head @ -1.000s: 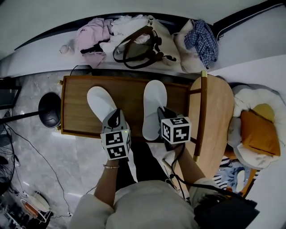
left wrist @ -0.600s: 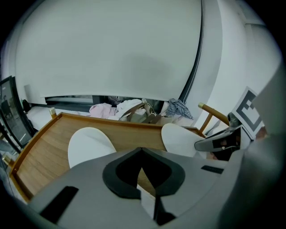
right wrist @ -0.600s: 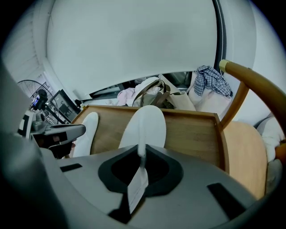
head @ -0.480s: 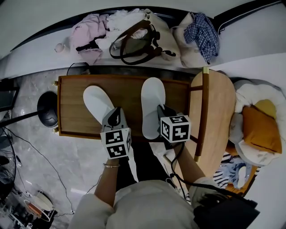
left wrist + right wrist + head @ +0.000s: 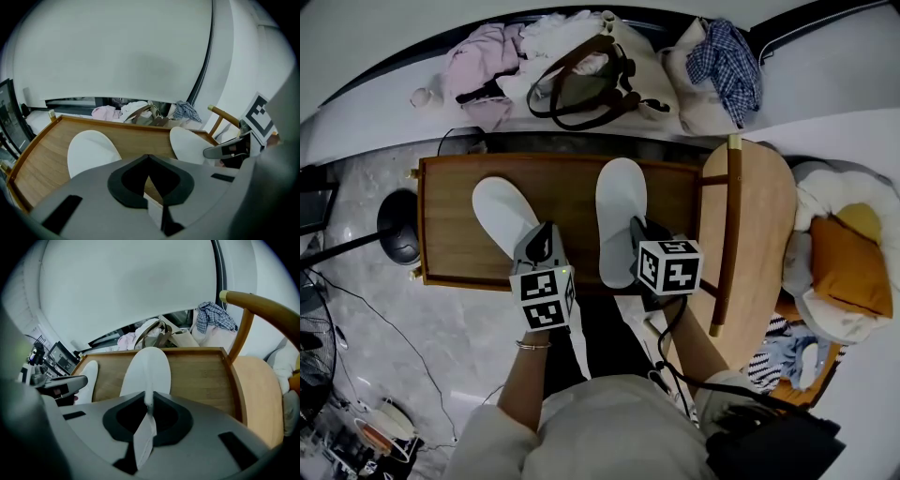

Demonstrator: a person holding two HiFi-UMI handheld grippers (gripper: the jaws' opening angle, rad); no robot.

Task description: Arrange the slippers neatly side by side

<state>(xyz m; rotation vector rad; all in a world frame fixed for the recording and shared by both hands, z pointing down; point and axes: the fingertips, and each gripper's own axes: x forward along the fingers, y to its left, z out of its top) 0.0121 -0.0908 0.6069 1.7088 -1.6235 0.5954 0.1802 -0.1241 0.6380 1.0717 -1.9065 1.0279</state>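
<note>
Little has changed over the last second. Both tools keep their places at the heel ends, and the two slippers lie where they lay.

The left tool (image 5: 148, 157) is shut narrow on the thin heel edge of the left slipper (image 5: 500, 214), which slants ahead of it and off to its left. The right tool (image 5: 149, 399) is pinched nearly closed on the heel edge of the right slipper (image 5: 621, 216), which runs straight ahead of its tips.

I judge the pair not yet parallel: the left toe must swing in toward the right tool.

Both slippers are white, flat, soft-looking ovals with a matte cloth face, folding thin where clamped. The surface (image 5: 567, 187) beneath is smooth wood with a raised rim.
</note>
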